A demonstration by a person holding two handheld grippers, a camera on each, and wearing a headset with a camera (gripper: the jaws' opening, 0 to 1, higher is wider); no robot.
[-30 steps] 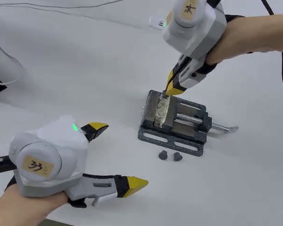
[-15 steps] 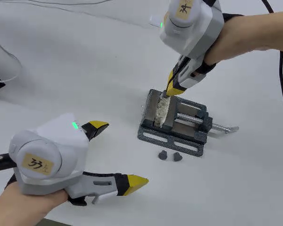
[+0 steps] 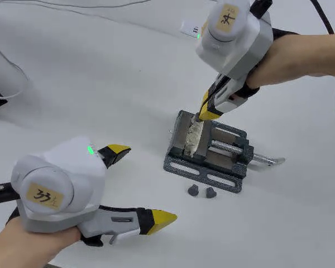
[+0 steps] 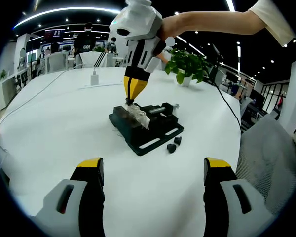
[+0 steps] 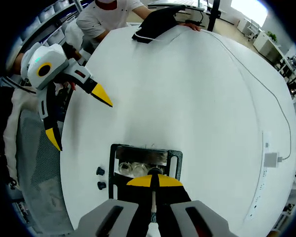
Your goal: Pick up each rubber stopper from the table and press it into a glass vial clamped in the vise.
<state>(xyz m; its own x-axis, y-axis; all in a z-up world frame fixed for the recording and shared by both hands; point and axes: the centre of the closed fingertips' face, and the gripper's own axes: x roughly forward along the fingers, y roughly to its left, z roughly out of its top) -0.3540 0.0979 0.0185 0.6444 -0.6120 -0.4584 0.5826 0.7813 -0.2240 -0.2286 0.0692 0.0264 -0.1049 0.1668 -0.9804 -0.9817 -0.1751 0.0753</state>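
right gripper [image 3: 201,115] jaws pressed together over vise [image 3: 229,170], tips hiding any stopper | vials [image 3: 193,135] blurred | two stoppers [image 3: 194,190] on tabletop [image 3: 100,84] | left gripper [image 3: 146,183] jaws spread

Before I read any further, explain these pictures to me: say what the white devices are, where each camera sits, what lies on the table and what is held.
There is no robot here: a person holds a two-jaw gripper in each hand. One picture comes from a headset camera looking down. The two round ones come from cameras riding on the grippers. On the white table stands a dark vise clamping glass vials, with two loose rubber stoppers beside it. The left gripper hangs open and empty. The right gripper is shut, its yellow tips at the top of a vial. Whether a stopper sits under them is hidden.
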